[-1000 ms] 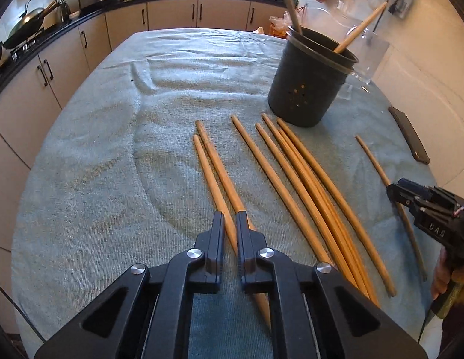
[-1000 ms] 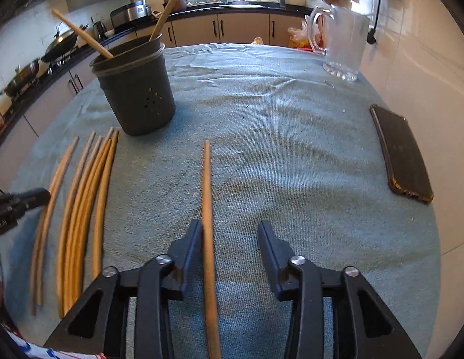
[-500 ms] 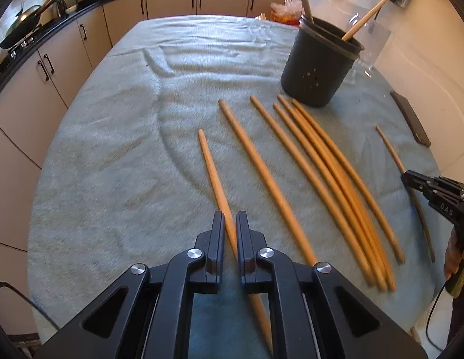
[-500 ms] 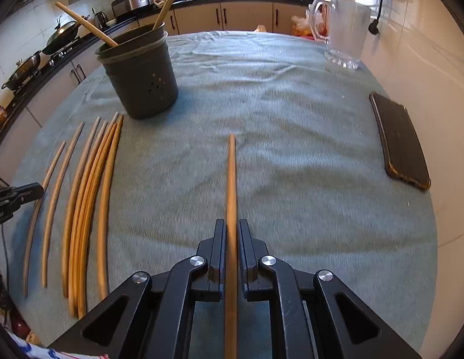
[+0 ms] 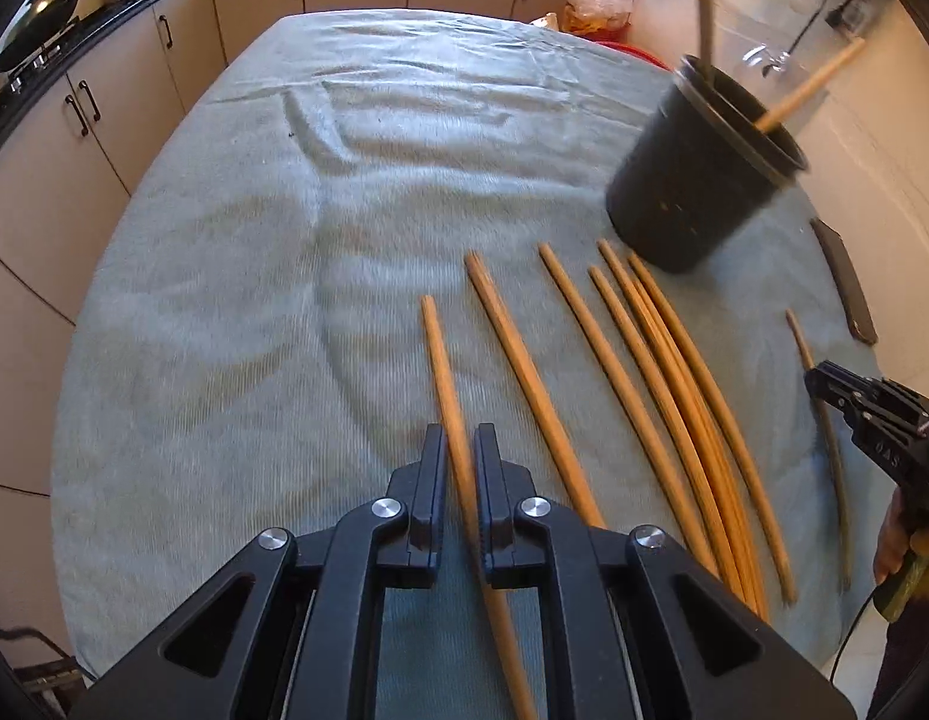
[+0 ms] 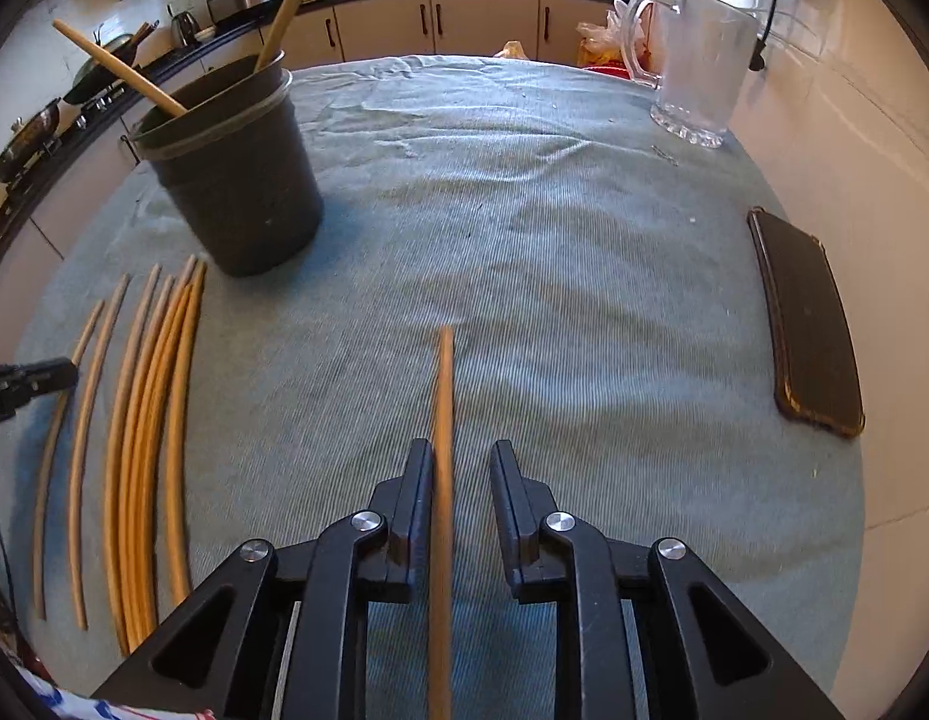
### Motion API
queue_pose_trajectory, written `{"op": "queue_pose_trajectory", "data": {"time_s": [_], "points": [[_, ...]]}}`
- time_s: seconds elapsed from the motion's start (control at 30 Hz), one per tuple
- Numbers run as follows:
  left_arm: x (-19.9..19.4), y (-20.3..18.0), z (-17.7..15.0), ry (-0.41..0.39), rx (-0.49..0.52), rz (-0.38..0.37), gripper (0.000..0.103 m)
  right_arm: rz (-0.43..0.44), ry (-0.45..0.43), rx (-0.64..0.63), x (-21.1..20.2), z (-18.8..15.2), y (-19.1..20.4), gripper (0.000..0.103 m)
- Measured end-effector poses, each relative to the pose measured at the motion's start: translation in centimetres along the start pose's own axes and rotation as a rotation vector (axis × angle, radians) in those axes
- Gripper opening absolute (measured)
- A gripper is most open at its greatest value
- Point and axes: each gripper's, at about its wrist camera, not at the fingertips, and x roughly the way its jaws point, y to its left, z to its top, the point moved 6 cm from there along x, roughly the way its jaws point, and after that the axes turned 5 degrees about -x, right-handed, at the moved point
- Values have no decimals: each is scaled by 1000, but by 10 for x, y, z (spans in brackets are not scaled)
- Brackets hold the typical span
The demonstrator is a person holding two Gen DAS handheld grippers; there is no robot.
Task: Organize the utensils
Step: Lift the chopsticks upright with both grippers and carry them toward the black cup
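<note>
My left gripper (image 5: 461,459) is shut on a wooden chopstick (image 5: 443,372) that points forward over the cloth. Several more chopsticks (image 5: 656,372) lie in a row to its right, below a dark utensil holder (image 5: 698,180) with two sticks standing in it. My right gripper (image 6: 461,474) has its jaws apart around another chopstick (image 6: 443,402), which rests against the left finger; the right finger stands clear of it. The holder (image 6: 236,180) and the row of chopsticks (image 6: 146,420) show at the left of the right wrist view. The right gripper also shows in the left wrist view (image 5: 824,381).
A grey-green cloth (image 6: 524,252) covers the table. A dark phone (image 6: 806,324) lies near the right edge and a glass pitcher (image 6: 698,72) stands at the back right. Kitchen cabinets (image 5: 104,120) and a counter with pans run behind and to the left.
My right gripper closed on its chopstick half a second ago and has now opened partly. My left gripper stayed shut on its chopstick and swung it left, away from the neighbouring stick.
</note>
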Motion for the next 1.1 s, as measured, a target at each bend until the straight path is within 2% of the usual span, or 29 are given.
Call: {"op": "queue_pose_trajectory", "data": {"time_s": [0.37,0.5,0.63,0.77,0.9,1.1], "points": [[12,-8,21,-29,19,13,8,-26,28,-28,20,33,0,20],[13,-8,22,-44,10,-5,8,-26,15,-22,21,35,3,7],[6,-5,20,-81,-2,0,6,-35,-3,-25,19,33,7,5],[-20,-4,17,-163,-15,2,6,-6,-74,12,-3,32,4,5],[-60,-8,12,-264,0,-9,6,45,-188,54,-46,33,0,5],[-122,-19,-8,-392,-4,-72,6,67,-335,71,-107,21,3,5]]}}
